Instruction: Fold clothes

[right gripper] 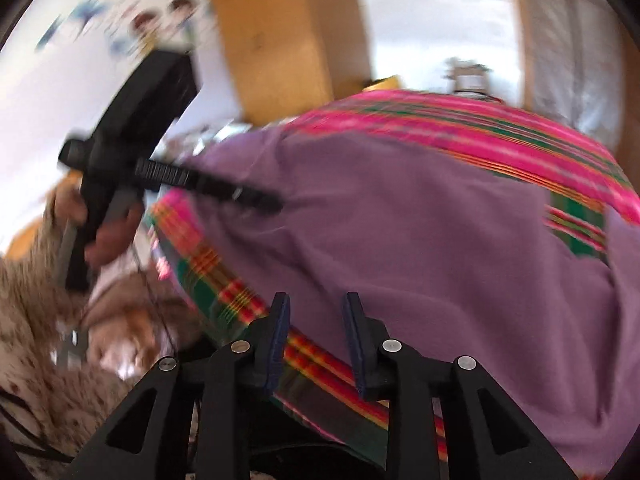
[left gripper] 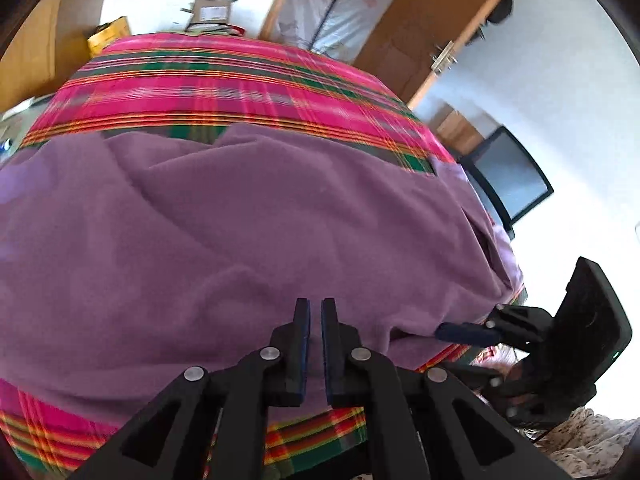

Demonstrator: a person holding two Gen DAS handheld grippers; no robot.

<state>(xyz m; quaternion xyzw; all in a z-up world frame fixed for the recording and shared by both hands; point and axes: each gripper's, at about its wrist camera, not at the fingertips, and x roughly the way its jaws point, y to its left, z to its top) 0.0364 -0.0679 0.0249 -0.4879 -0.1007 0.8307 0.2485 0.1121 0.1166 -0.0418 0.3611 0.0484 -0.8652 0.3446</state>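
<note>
The left gripper point(left gripper: 316, 312) is seen with its two dark-padded fingers drawn almost together, only a thin slit being left between them, and nothing is caught in that slit; it is held above the near part of a purple fleece garment point(left gripper: 248, 224). In the right wrist view the same left gripper point(right gripper: 276, 202) is shown from the side, its tips lying against the left edge of the purple fleece garment point(right gripper: 420, 240), though whether cloth is pinched there cannot be told because of blur; its handle is grasped by a hand point(right gripper: 112, 232). The right gripper point(right gripper: 316, 308) is shown with its jaws clearly parted and nothing between the pads, and it is held over the near edge of the garment, where the cloth meets a plaid bedcover point(right gripper: 224, 280). In the left wrist view the right gripper point(left gripper: 452, 332) is seen at the right, its blue-padded tip close to the near right corner of the garment. The garment is spread in loose folds across the plaid bedcover point(left gripper: 224, 84), whose pink, green and orange stripes are left showing beyond the far edge and along the near edge. A patterned, furry sleeve point(right gripper: 36, 320) is visible at the lower left of the right wrist view. Beyond the bed, a wooden door point(left gripper: 424, 16), a cardboard box point(left gripper: 212, 10) and a dark screen point(left gripper: 508, 176) are visible
</note>
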